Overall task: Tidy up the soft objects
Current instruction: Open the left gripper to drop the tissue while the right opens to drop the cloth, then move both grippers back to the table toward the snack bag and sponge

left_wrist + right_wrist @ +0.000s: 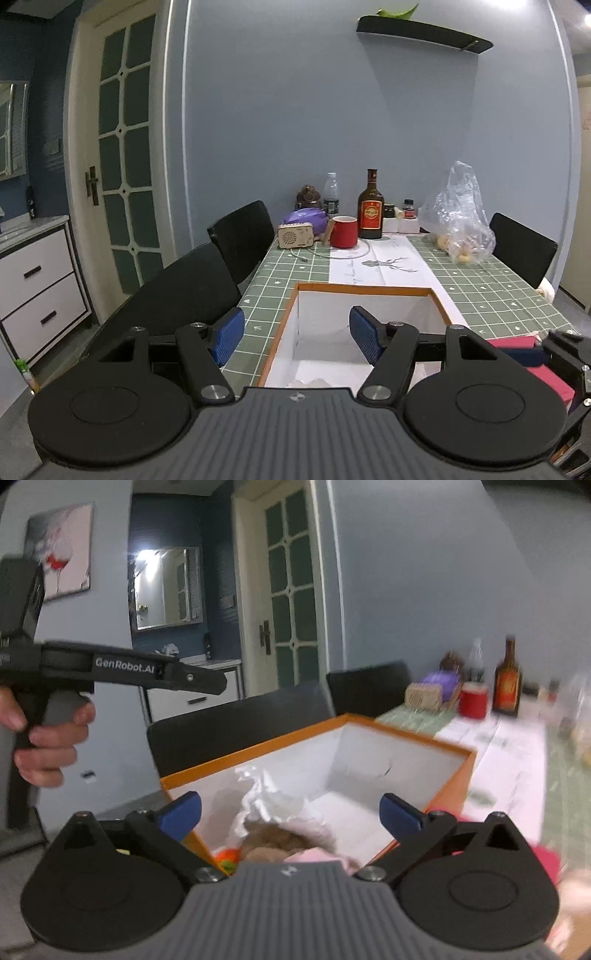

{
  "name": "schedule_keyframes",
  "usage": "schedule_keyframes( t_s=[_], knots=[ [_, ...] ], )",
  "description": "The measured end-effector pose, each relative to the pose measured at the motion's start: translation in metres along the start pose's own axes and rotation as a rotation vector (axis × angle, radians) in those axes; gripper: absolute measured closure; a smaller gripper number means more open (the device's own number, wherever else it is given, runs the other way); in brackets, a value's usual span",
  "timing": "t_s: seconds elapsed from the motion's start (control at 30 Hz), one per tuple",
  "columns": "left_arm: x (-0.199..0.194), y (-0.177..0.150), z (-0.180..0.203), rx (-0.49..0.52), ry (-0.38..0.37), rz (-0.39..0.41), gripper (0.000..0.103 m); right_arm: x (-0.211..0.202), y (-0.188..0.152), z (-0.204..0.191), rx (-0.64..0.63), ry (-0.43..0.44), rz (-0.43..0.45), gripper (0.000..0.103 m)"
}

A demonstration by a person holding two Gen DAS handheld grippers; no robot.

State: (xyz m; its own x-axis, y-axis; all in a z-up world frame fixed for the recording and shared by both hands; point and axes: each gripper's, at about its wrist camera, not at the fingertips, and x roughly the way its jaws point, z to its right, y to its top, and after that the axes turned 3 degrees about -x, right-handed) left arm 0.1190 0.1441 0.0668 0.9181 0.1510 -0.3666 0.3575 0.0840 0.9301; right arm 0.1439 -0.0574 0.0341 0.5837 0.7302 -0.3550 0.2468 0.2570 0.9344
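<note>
Orange-rimmed box (pixel 452 771) sits near the tabletop edge; both hand-held grippers, left (pixel 297 338) and right (pixel 290 812), spread, empty. Snagging its wall could tip it.

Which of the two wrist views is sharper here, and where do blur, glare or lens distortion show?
Left wrist view: sharp; the red mug and brown bottle are crisp, fisheye bends the door, and light glares at the top right corner. Right wrist view: motion-blurred toward the right, smearing the brown bottle and tablecloth; the orange box is softer; the mirror shows glare.
</note>
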Motion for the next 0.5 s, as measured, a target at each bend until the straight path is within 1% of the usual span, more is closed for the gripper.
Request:
schedule_keyframes(
  t_s=[0.07,0.13,0.2,0.37,0.5],
  knots=[
    [-0.002,0.000,0.002,-0.002,-0.003,-0.009,0.026,0.001,0.001,-0.005,-0.033,-0.029,-0.008,0.003],
    [-0.006,0.001,0.004,-0.011,-0.029,-0.005,0.026,0.002,0.002,-0.008,-0.042,-0.048,-0.014,0.003],
    [-0.012,0.003,0.006,-0.011,-0.050,0.011,0.026,0.002,0.002,-0.007,-0.032,-0.059,-0.010,0.003],
    [-0.028,0.005,0.014,0.005,-0.076,0.049,0.026,0.000,0.002,-0.001,-0.005,-0.077,-0.005,0.003],
    [-0.036,0.007,0.024,0.050,-0.092,0.039,0.026,-0.002,0.003,0.006,0.045,-0.062,0.002,0.003]
  ],
)
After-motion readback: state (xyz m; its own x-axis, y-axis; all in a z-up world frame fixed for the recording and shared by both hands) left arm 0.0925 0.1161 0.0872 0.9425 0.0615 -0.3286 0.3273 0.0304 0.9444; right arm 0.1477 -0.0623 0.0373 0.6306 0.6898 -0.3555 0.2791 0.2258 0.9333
